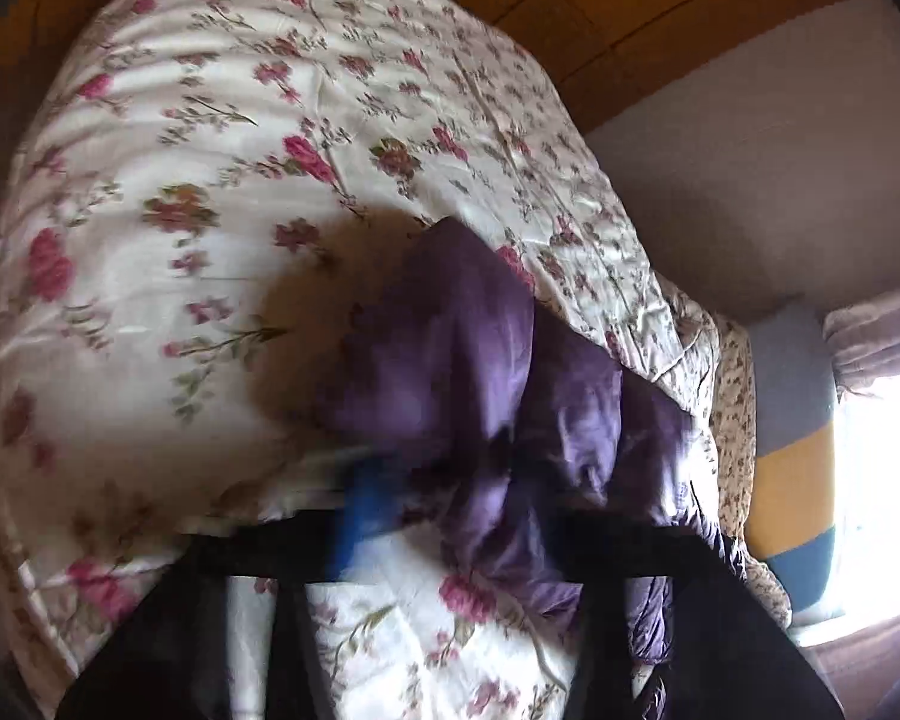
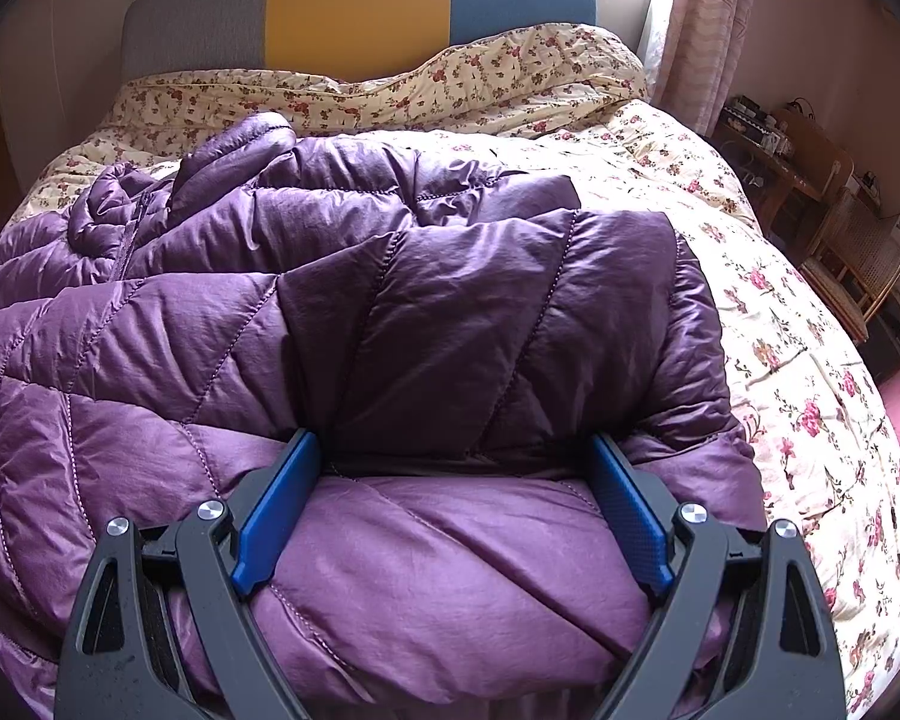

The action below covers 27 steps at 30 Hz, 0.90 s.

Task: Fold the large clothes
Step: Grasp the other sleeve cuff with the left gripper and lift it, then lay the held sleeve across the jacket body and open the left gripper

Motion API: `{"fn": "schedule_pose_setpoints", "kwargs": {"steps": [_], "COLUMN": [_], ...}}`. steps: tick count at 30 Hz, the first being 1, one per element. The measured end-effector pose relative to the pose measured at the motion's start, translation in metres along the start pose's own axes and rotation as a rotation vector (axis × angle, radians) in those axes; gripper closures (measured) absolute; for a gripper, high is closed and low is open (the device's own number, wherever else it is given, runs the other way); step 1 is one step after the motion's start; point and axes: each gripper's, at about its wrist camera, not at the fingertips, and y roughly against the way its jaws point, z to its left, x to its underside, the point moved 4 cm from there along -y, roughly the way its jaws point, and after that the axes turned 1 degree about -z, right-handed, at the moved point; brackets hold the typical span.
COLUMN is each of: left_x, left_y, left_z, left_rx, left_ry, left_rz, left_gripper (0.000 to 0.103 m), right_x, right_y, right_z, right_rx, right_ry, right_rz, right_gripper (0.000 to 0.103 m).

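Note:
A purple quilted puffer jacket lies spread over a bed, with one part folded across its lower half. My right gripper stands open and wide, its blue fingers pushed down into the padding, which bulges up between them. The left wrist view is blurred. There a bunched part of the jacket rises from my left gripper, which is shut on the fabric. One blue pad shows beside the cloth and the other is hidden under it.
A floral quilt covers the bed, with a grey, yellow and blue headboard behind it. A pink curtain and a bright window are at the back right. A cane chair and a cluttered wooden table stand to the right.

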Motion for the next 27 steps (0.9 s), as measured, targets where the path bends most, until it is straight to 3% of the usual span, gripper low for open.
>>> {"fn": "schedule_pose_setpoints", "kwargs": {"steps": [3,11,16,19,27], "left_x": [-0.003,0.027,0.085,0.130,0.248], "left_y": [0.004,0.039,0.031,0.017,-0.013], "left_z": [-0.020,-0.155,-0.242,-0.283,-0.355], "left_rx": [0.030,0.347,0.475,0.512,0.595], "left_ry": [-0.057,-0.288,-0.446,-0.533,-0.692], "left_rz": [-0.017,0.025,0.133,0.208,0.408], "left_gripper": [0.095,0.095,0.095,0.095,0.095], "right_x": [0.000,-0.001,-0.001,-0.001,-0.001], "right_y": [0.000,0.000,0.000,0.000,-0.001], "right_z": [0.000,-0.001,-0.001,0.000,0.001], "right_rx": [0.000,-0.002,-0.004,-0.008,-0.016], "right_ry": [-0.001,-0.005,-0.007,-0.010,-0.017], "right_rz": [-0.001,-0.001,-0.002,-0.002,-0.003], "right_gripper": [0.014,0.014,0.014,0.014,0.014]}}
